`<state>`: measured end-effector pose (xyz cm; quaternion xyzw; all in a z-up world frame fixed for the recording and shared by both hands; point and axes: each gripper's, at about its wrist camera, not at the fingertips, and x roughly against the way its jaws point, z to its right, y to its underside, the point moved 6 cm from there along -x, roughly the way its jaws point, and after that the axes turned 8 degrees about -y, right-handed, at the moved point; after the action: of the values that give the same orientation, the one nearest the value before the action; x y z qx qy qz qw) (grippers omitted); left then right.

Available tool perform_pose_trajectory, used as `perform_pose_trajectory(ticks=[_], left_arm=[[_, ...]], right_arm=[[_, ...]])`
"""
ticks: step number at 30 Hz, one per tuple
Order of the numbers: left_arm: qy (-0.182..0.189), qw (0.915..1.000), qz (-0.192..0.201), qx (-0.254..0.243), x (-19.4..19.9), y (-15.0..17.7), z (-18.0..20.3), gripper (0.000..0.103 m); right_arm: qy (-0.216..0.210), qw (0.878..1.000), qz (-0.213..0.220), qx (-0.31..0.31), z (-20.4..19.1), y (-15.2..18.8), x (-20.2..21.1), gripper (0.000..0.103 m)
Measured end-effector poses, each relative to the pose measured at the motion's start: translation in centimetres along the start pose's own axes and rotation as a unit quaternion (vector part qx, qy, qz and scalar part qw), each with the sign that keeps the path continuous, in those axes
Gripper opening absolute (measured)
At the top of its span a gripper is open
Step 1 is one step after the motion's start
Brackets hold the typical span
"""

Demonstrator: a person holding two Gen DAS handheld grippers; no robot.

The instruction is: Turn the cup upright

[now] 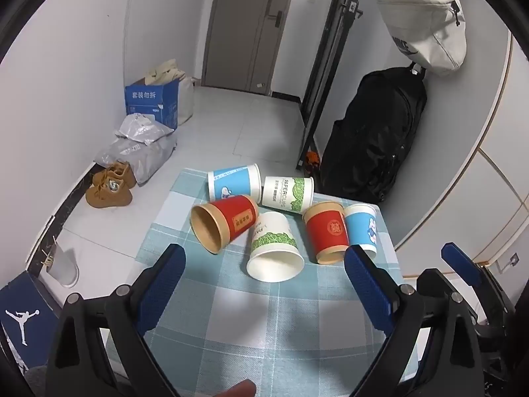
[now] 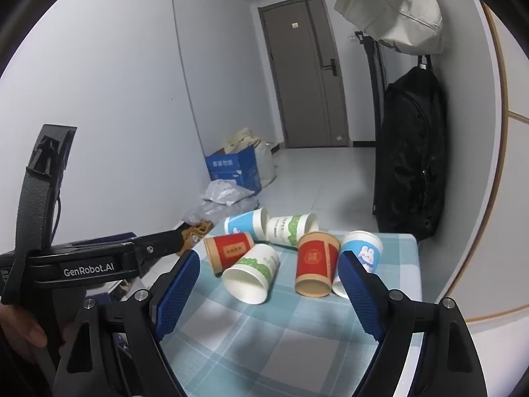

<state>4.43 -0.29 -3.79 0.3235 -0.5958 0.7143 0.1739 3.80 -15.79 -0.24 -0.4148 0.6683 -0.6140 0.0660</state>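
Observation:
Several paper cups lie on their sides on a blue checked tablecloth (image 1: 281,324). A white-green cup (image 1: 274,248) points its mouth at me. A red cup (image 1: 223,226) lies to its left, another red cup (image 1: 327,231) to its right, then a blue cup (image 1: 362,228). A blue cup (image 1: 233,183) and a white-green cup (image 1: 287,193) lie behind. My left gripper (image 1: 264,274) is open and empty just in front of the white-green cup. My right gripper (image 2: 269,274) is open and empty, near the white-green cup (image 2: 253,271) and a red cup (image 2: 315,264).
The table (image 2: 410,264) stands near a wall with a black backpack (image 1: 373,139) and a hanging white bag (image 1: 426,23). Brown shoes (image 1: 110,187), plastic bags (image 1: 139,145) and a blue box (image 1: 152,102) are on the floor at left.

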Motion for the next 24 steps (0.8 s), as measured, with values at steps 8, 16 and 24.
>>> perform_pose_trajectory(ticks=[8, 16, 24], left_arm=[[0.009, 0.9998, -0.013, 0.006, -0.8, 0.6, 0.5, 0.094], [0.011, 0.9997, -0.021, 0.002, -0.7, 0.3, 0.3, 0.094], [0.016, 0.9997, -0.018, -0.008, -0.3, 0.4, 0.7, 0.094]], right_arm=[[0.01, 1.0, 0.003, 0.005, 0.1, 0.1, 0.3, 0.088], [0.017, 1.0, -0.007, -0.001, 0.4, 0.0, 0.2, 0.088], [0.021, 1.0, -0.01, -0.004, 0.6, 0.2, 0.0, 0.089]])
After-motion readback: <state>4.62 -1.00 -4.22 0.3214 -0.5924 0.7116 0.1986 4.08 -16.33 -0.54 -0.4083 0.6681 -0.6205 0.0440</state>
